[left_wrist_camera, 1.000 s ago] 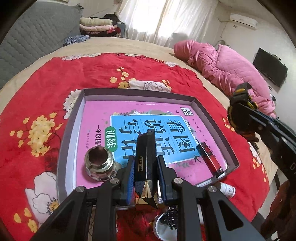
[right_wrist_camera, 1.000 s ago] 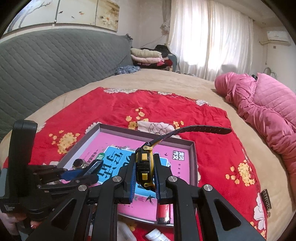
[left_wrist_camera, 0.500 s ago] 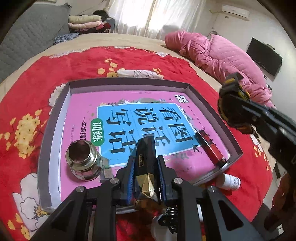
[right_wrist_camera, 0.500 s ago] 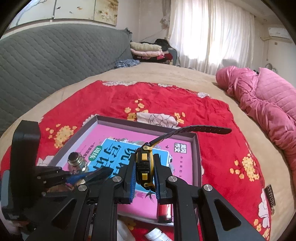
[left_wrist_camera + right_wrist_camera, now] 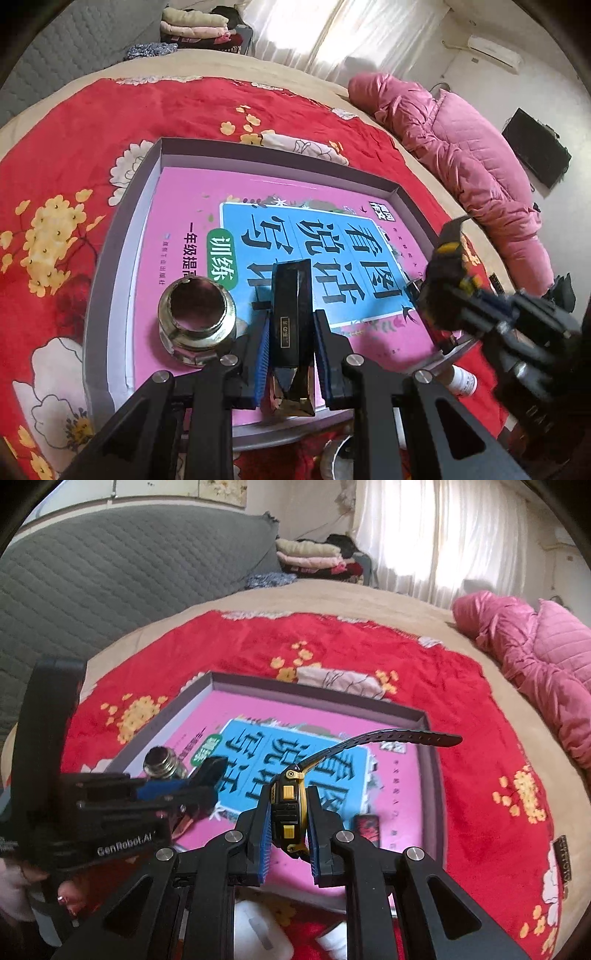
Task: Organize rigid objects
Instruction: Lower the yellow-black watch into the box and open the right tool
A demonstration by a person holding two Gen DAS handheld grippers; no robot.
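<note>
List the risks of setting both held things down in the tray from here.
1. The left gripper holds a black case right beside the metal jar; lowering it may knock the jar.
2. The right gripper holds a watch whose strap sticks out and may catch the tray wall.
3. The red lighter lies close under the watch and may get bumped.

Your way into the tray lies open over the book's bare far half, while the metal jar and red lighter crowd its near corners.
</note>
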